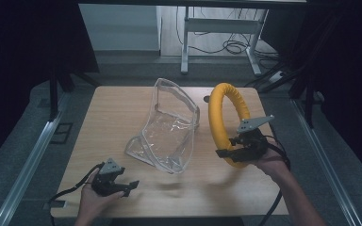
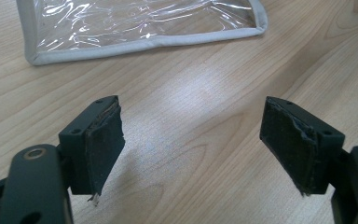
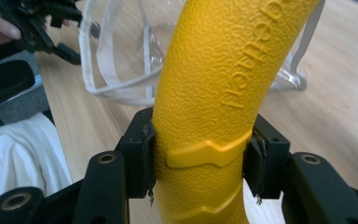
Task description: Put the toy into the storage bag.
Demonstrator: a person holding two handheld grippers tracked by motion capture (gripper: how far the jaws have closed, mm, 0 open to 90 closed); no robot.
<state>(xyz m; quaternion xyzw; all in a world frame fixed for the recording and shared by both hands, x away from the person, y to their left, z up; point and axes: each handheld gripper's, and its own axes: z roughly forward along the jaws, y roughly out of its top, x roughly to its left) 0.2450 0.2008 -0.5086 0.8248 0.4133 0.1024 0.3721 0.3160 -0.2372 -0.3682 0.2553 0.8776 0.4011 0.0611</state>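
Note:
A yellow textured ring (image 1: 219, 117) stands upright on edge over the table's right half, held at its lower rim by my right gripper (image 1: 238, 150). In the right gripper view both pads press the ring (image 3: 214, 93) from either side, so my right gripper (image 3: 200, 161) is shut on it. A clear plastic pouch with pale trim (image 1: 167, 127) lies open at the table's middle, just left of the ring. My left gripper (image 1: 122, 185) rests low at the front left, open, its jaws wide apart over bare wood (image 2: 193, 140). The pouch's edge (image 2: 144, 42) lies beyond them.
The wooden table (image 1: 108, 117) has a near edge just under both hands. Beyond its far edge stand a white desk frame (image 1: 217, 28) and floor cables (image 1: 235, 47). Dark curtains flank both sides. The left hand and gripper (image 3: 32, 23) appear far off in the right gripper view.

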